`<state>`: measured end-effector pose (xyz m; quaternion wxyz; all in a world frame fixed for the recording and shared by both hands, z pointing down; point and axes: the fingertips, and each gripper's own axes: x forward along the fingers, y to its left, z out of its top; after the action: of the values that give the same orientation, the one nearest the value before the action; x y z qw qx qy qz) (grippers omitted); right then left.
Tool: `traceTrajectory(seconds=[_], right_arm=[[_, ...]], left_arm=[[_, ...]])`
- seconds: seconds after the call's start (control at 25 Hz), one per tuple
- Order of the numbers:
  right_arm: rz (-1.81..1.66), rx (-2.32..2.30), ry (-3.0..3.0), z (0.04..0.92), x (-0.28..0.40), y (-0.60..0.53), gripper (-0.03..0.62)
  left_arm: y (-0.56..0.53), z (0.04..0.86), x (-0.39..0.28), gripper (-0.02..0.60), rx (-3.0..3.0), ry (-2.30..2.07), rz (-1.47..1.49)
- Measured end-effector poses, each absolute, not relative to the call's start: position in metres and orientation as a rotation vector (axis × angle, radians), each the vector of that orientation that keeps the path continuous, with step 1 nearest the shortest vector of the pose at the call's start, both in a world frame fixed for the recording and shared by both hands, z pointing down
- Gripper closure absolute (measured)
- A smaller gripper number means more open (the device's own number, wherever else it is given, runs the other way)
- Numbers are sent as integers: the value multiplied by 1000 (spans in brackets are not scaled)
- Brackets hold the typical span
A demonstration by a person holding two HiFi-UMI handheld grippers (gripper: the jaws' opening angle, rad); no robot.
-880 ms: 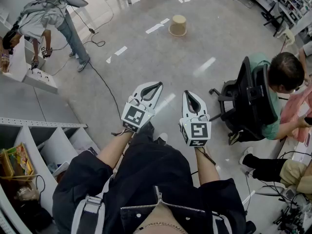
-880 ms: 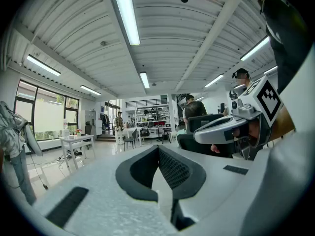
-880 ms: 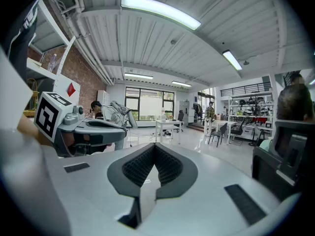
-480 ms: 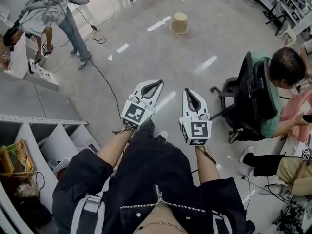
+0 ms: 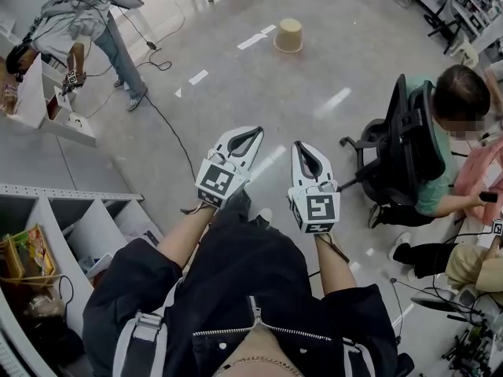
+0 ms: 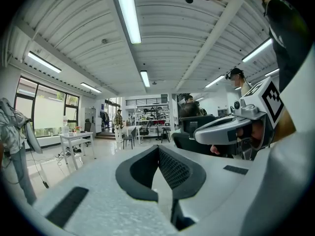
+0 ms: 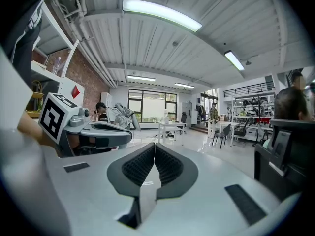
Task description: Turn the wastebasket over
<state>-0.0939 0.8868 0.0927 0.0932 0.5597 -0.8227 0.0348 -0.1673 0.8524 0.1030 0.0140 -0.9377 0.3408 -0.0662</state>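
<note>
Approach stage, by the look of it. Beige tapered wastebasket (image 5: 288, 36) alone near the top centre of the head view, on the glossy grey floor (image 5: 236, 93), well apart from both grippers. Seemingly wide end down and flat end up, though too small to be sure. Left gripper (image 5: 253, 137) and right gripper (image 5: 302, 149) side by side at mid-frame, jaws of each clenched tip to tip with nothing between, confirmed in both gripper views.

To do it well:
- Walk up the open lane of floor first, keeping clear of the black cable (image 5: 174, 144) trailing down left of centre and of the black office chair (image 5: 393, 163) toward the right edge.
- Release both jaws only once close, then lower to the basket's sides.
- Take the wall from two opposite sides, or pinch the rim, for fear of flex and slip in what looks like thin plastic.
- Lift a little before rotating, to avoid scraping the rim, then set down squarely.

Against the earlier frame:
- Grippers in nearly the same spot, jaws just as shut.
- Wastebasket a touch higher in the frame.
- Seated person in a green top (image 5: 440, 163) shifted slightly at the right.
- Standing person in a grey top (image 5: 78, 18) at upper left now with an arm raised beside the white shelf unit (image 5: 47, 108).
</note>
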Motion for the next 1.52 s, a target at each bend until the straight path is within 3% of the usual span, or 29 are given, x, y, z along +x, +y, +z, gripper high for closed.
traceTrajectory(seconds=[0.56,1.52], right_arm=[[128,1623,-2454,98,-123,861,583],[135,1680,-2374,99,-157,726,583]], left_arm=[[827,111,-195,577,-2937,1109,-194],[686,121,-215,577,-3019,1027,-142]])
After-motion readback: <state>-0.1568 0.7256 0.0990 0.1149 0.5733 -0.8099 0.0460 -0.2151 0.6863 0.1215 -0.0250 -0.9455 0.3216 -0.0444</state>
